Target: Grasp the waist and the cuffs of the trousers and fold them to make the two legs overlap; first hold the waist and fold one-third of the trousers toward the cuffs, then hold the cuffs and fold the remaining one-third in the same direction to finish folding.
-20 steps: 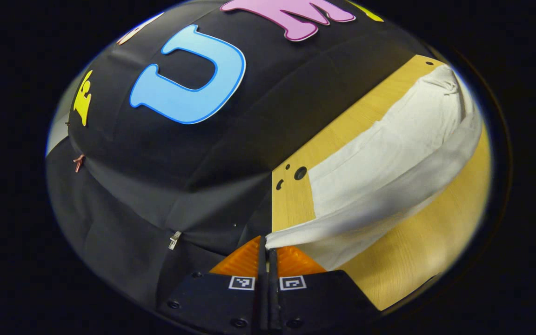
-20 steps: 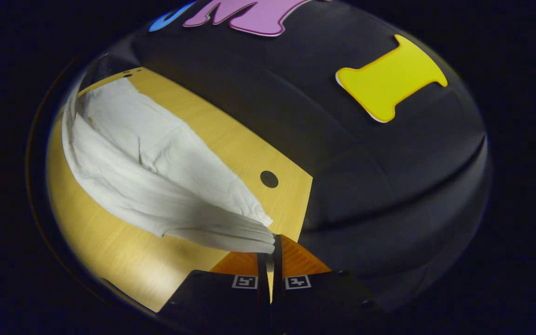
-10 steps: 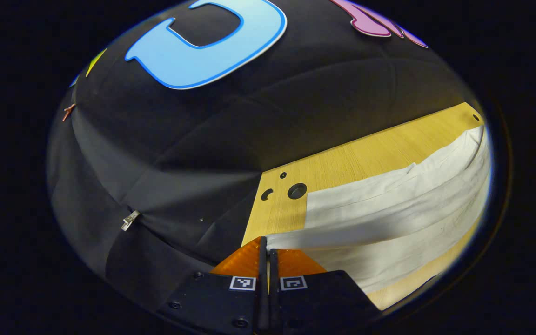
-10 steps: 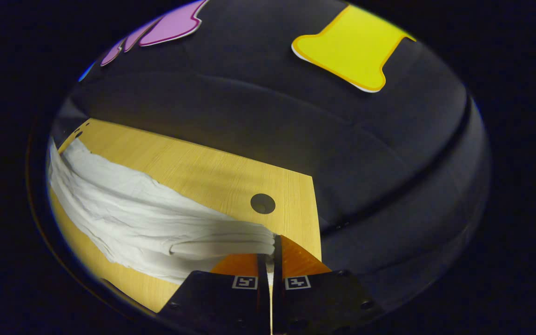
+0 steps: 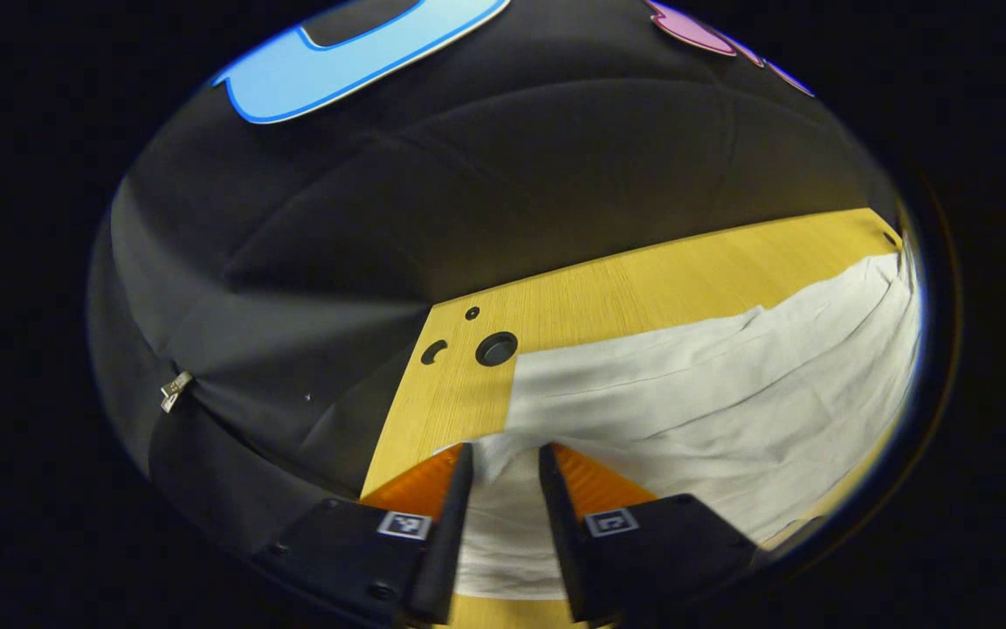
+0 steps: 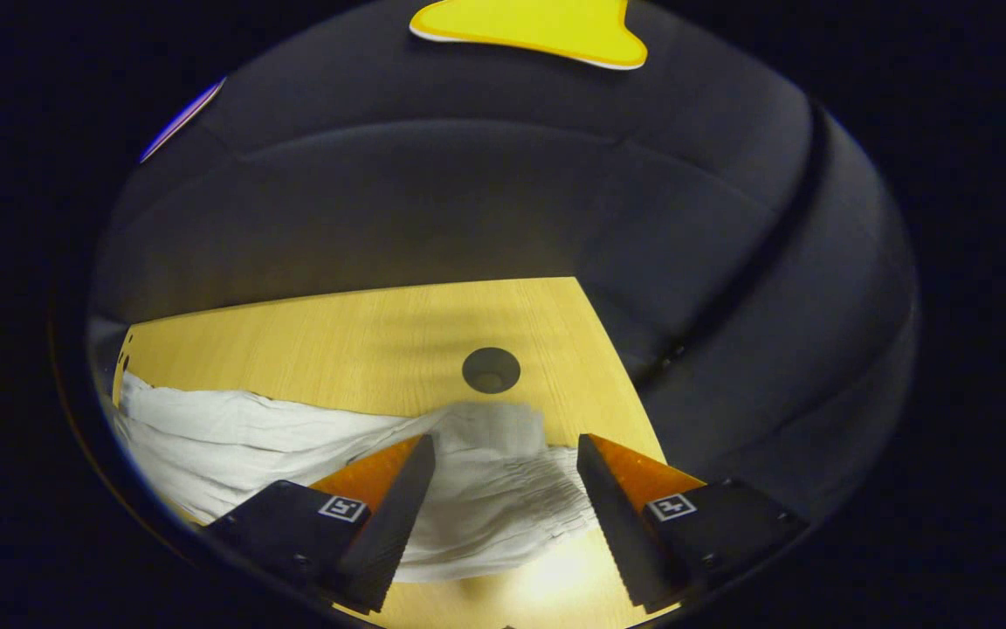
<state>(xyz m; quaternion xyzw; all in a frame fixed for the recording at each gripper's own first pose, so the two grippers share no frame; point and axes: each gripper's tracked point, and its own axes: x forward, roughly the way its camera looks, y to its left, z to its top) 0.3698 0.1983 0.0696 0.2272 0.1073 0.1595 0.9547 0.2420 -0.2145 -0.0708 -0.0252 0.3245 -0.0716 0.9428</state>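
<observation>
— Where do we stand?
— The white cotton trousers (image 5: 695,393) lie flat along the yellow wooden table (image 5: 643,293), one end beside its round hole (image 6: 491,369). We judge the legs overlapped; both thirds remain.
— And our tongs?
— Both released. Our left gripper (image 5: 503,459) is parted narrowly over the cloth, our right gripper (image 6: 503,450) spread wide over the gathered end, holding nothing.

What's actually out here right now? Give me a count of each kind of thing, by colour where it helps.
White trousers: 1
Wooden table: 1
Tongs: 2, left tongs and right tongs, both open over the cloth
Total: 4
</observation>
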